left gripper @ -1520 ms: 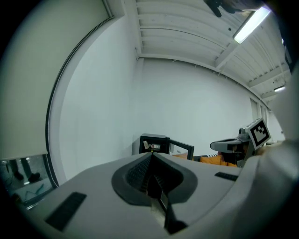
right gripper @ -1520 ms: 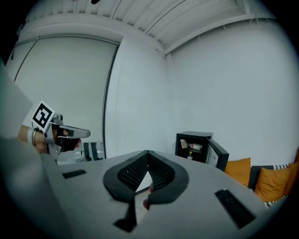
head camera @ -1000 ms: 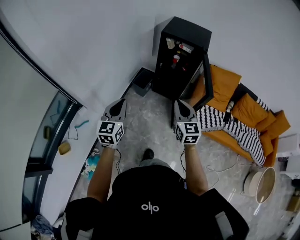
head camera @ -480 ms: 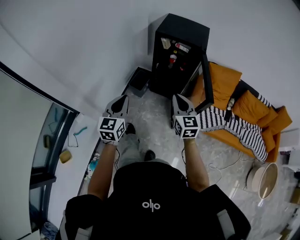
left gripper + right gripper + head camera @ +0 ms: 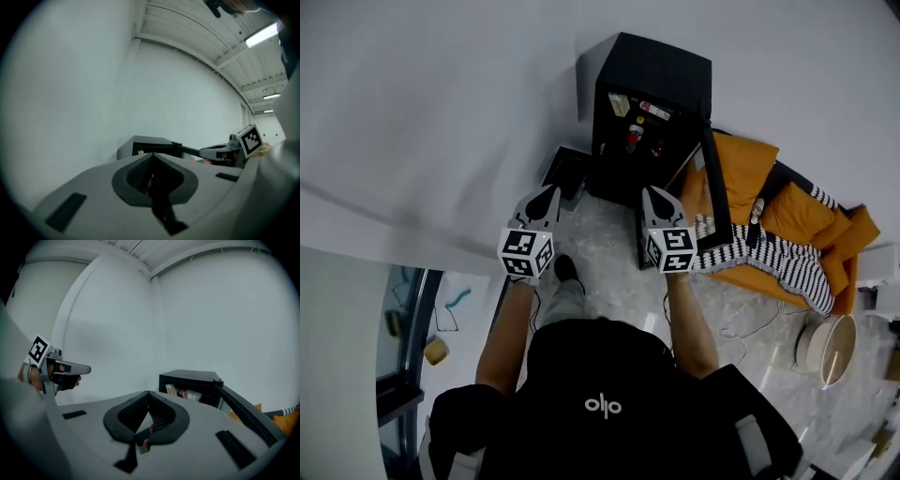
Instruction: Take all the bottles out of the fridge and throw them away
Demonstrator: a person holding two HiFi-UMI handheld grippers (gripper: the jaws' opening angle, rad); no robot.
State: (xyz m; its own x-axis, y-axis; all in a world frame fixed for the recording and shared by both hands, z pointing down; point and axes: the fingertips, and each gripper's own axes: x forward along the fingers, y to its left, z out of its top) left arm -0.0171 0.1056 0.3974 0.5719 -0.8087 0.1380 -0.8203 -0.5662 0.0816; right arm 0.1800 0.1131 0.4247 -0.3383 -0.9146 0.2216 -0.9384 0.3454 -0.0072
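Both grippers are held out toward a black fridge (image 5: 654,67) and are kept well apart from it. The left gripper (image 5: 549,192) is clenched, with nothing caught between its jaws; the right gripper (image 5: 650,193) is likewise clenched and empty. The fridge door (image 5: 718,178) is swung open, and the bottles (image 5: 634,134) are seen on the shelves inside. A dark bin (image 5: 566,167) is set on the floor just beside the fridge, and an orange sofa (image 5: 750,164) is placed at its other side

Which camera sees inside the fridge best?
The head view: the fridge stands open and its bottles show. The right gripper view shows only its upper part; the left gripper view shows just its top edge.
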